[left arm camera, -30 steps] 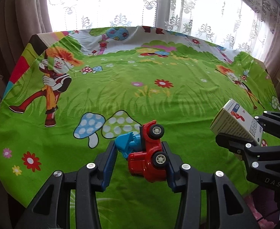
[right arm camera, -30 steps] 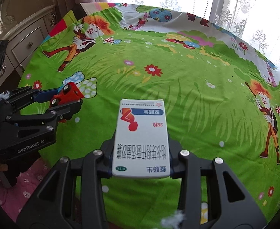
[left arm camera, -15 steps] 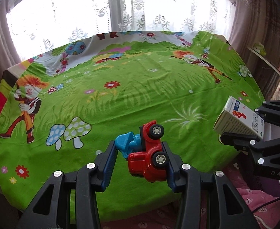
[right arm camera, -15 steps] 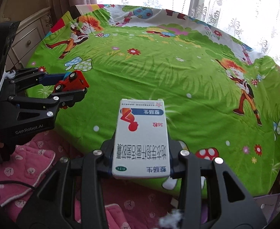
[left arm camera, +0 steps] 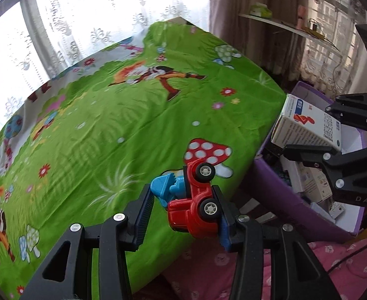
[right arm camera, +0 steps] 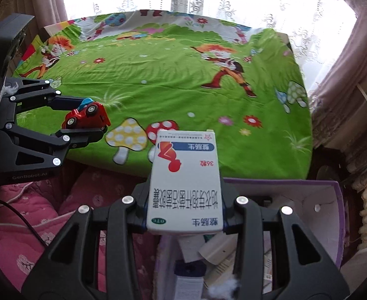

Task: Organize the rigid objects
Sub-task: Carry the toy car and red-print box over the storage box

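Note:
My left gripper (left arm camera: pixel 183 207) is shut on a red toy truck with a blue scoop (left arm camera: pixel 193 200), held on its side above the near edge of the green cartoon bedsheet (left arm camera: pixel 123 115). The same truck (right arm camera: pixel 86 115) shows at the left of the right wrist view, clamped in the left gripper (right arm camera: pixel 83 115). My right gripper (right arm camera: pixel 185 207) is shut on a white medicine box (right arm camera: pixel 185 177) with red and blue print. That box (left arm camera: pixel 308 125) hangs over a purple storage box (left arm camera: pixel 278 187), whose white inside and purple wall (right arm camera: pixel 339 215) lie right under the right gripper.
The purple box holds several white cartons and packets (right arm camera: pixel 215 252). A pink quilted cover (right arm camera: pixel 13 230) lies below the bed edge, with a black cable (right arm camera: pixel 31 227) across it. A shelf with small items (left arm camera: pixel 283 22) and curtains (left arm camera: pixel 233 5) stand behind.
Both grippers have swung right along the bed's near edge, still gripping the truck and the medicine box. The purple box has come into view, and the right gripper now hangs over it.

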### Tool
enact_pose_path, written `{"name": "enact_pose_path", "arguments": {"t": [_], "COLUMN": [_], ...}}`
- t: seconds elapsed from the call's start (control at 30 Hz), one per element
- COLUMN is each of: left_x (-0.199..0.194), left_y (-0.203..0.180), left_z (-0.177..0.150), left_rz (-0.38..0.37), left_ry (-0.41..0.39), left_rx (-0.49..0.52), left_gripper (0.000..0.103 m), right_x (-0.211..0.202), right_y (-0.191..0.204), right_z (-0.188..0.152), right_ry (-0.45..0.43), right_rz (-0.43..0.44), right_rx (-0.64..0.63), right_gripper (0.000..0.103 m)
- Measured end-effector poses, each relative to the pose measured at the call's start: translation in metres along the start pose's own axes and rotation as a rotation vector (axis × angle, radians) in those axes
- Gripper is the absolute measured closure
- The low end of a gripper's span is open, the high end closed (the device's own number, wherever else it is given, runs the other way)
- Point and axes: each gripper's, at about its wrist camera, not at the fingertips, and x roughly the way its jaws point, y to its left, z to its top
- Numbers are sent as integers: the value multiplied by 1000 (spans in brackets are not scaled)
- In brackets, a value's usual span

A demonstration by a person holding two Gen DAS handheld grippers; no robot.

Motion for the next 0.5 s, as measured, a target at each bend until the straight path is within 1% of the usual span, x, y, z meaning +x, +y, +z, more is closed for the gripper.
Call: {"name": "enact_pose_path", "arguments": {"t": [0.13,0.23,0.33,0.4,0.5], "left_x": [10,16,19,22,28], "left_y": [-37,-71,-106,-125,-144], "left_z": [31,48,56,57,55], "left_rz": [-81,-121,-153,-176,-185], "left_ry": [12,5,-12,-15,-19], "left_rx": [37,86,140,162,199], "left_gripper": [57,57,57,57,57], "right_x": [-17,-29,-36,-37,-36], "right_y": [-33,-60,-84,-99,-114], "right_z": [-16,-30,-49,-61,-77], "right_ry": [-1,4,20,33,51], "right_rz": [-90,-157,-205,-221,-238], "right_rx": [59,114,173,217,265], "right_gripper": [59,59,59,59,59]}}
